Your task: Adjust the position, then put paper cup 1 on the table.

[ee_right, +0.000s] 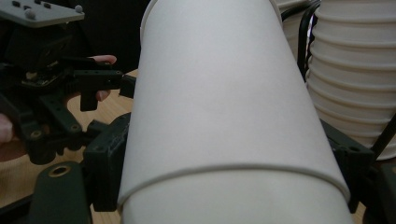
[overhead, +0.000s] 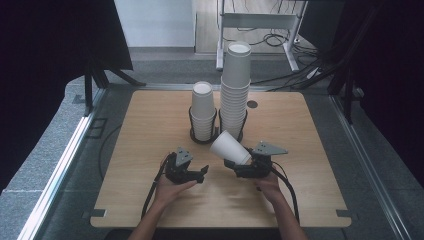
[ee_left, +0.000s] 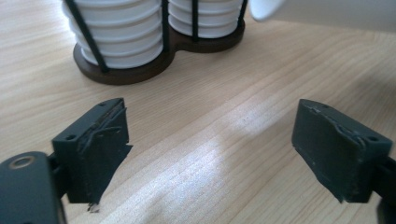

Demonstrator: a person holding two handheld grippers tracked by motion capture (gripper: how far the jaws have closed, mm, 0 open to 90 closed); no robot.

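Jaws of the right gripper (overhead: pixel 234 163) clamp a paper cup (overhead: pixel 229 147) lying tilted, just short of the two stacks (overhead: pixel 235 95). Between the left gripper (ee_left: pixel 210 149) jaws, standing apart, is bare table (ee_left: pixel 261 74); the holder (ee_left: pixel 140 70) sits ahead. Right gripper view: cup (ee_right: pixel 224 102) pinched, not yet stacked.

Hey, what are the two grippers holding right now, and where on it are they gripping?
The right gripper clamps a white paper cup across its side wall, seemingly two nested cups. The left gripper holds nothing.

Cup rack (overhead: pixel 216 131) blocks table (overhead: pixel 150 125) rear.
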